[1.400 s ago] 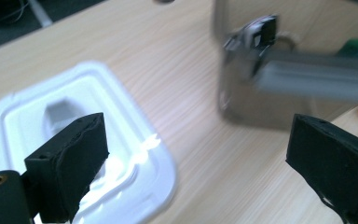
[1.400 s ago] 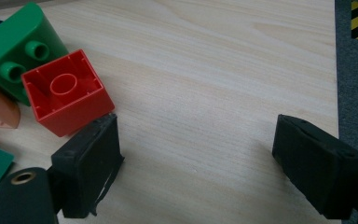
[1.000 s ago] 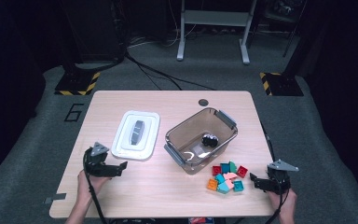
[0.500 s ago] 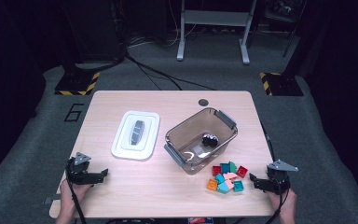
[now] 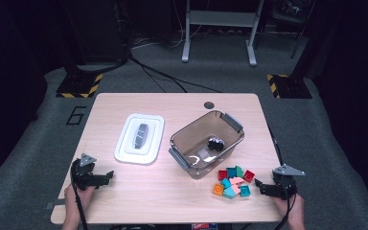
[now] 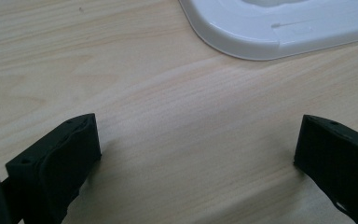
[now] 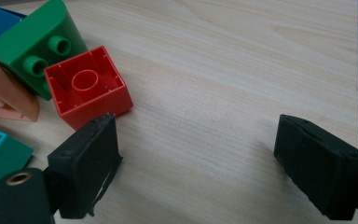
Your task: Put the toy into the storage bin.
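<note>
Dark room, grey floor, pale wood tabletop (image 5: 172, 191) at centre of the high view.

Cluster of toy bricks (image 5: 233, 182) lies at lower right of the tabletop, just below the clear brown bin (image 5: 177, 143): red, green, teal, pink and orange pieces, bunched and touching one another. In the right gripper view a red brick (image 7: 88, 91) lies hollow side up at upper left, against a green brick (image 7: 37, 44); a pink one (image 7: 4, 93) sits at the left edge.

Right tool (image 5: 268, 188) rests at the lower right, just beside the bricks, pointing toward them. Jaws wide apart, nothing between them; its near jaw stands just short of the red brick, contact hard to judge.

Bin sits mid-frame, lid off; a small dark object (image 5: 215, 142) lies inside, too small to identify.

White lid (image 5: 140, 138) lies flat left of the bin, apart from it.

Left tool (image 5: 106, 176) at lower left, just below the lid, released, over bare wood.
</note>
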Action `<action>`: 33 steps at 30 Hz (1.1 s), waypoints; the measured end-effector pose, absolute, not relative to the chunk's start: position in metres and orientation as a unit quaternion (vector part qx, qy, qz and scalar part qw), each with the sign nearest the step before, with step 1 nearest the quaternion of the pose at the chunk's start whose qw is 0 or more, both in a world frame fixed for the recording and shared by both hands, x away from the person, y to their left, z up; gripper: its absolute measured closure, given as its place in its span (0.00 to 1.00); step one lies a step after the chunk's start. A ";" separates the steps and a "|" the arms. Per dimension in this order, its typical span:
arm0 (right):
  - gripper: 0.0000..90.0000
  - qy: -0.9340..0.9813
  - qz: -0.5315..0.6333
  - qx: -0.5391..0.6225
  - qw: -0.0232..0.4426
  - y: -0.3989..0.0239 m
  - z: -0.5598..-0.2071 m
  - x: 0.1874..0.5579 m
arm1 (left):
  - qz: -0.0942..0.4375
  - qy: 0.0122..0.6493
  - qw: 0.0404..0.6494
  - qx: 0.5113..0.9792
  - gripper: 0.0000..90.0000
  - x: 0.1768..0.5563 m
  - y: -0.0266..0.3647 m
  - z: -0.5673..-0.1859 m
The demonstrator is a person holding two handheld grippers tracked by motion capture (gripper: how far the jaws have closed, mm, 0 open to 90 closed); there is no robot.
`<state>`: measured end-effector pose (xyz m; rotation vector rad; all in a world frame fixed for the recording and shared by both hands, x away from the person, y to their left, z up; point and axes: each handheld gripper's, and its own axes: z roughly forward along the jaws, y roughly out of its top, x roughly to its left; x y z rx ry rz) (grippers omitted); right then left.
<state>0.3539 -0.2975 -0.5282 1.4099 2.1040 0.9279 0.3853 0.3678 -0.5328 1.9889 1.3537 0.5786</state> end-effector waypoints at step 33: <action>0.41 0.749 0.334 0.552 0.148 -0.256 -0.491 0.377 | 0.221 0.512 0.328 0.762 0.00 0.408 0.366 -0.533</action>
